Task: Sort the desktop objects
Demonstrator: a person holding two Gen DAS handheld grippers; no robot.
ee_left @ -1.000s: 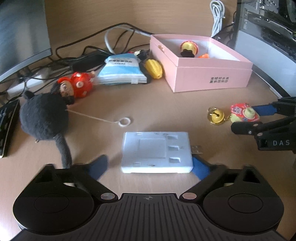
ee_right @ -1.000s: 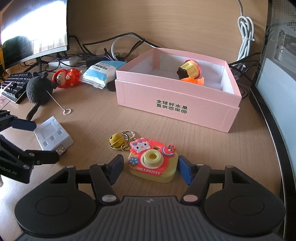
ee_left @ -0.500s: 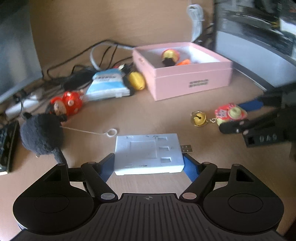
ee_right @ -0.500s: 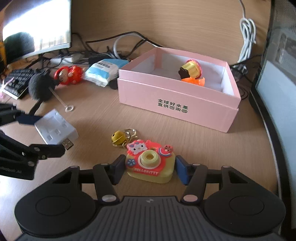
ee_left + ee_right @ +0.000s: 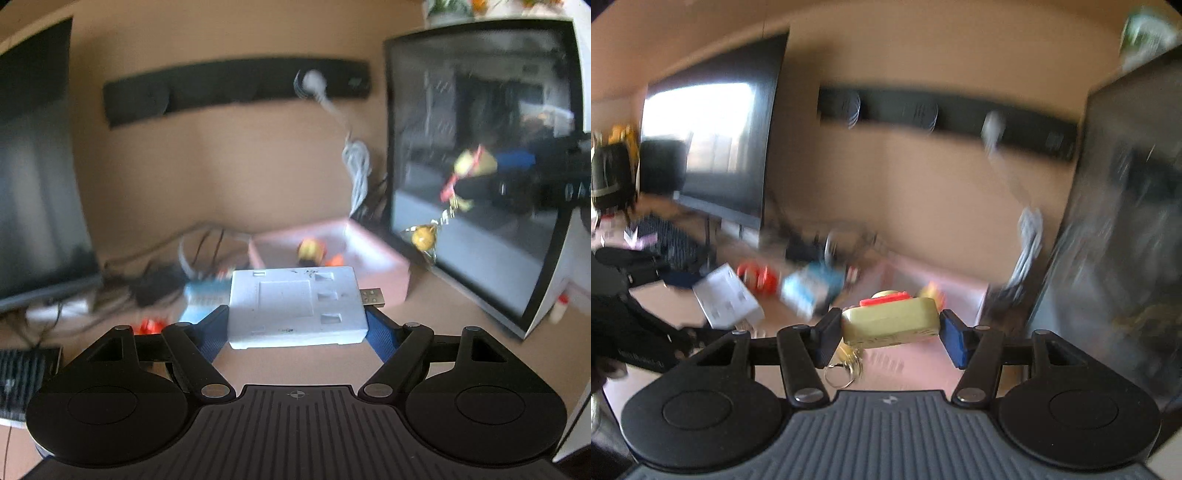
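Both grippers are carrying loads above the desk (image 5: pixel 436 295). The left gripper (image 5: pixel 297 325) is clamped on the white USB adapter (image 5: pixel 295 304), its blue pads pressed to the two short sides and the metal plug sticking out on the right. The right gripper (image 5: pixel 888 332) squeezes the yellow toy camera (image 5: pixel 890 321) across its body, with its bell and key ring (image 5: pixel 847 363) dangling loose below. The pink box (image 5: pixel 369 258) sits near the desk's back edge, beside the dark panel at the right edge, and already holds a small yellow and orange toy (image 5: pixel 312 251). The step in hand appears to be carrying both pieces toward that box. To do it well, bring each gripper over the open box in turn rather than together, so they do not crowd each other; let the swinging bell clear the near wall before lowering; set each item down low onto bare floor beside the toy, then release.
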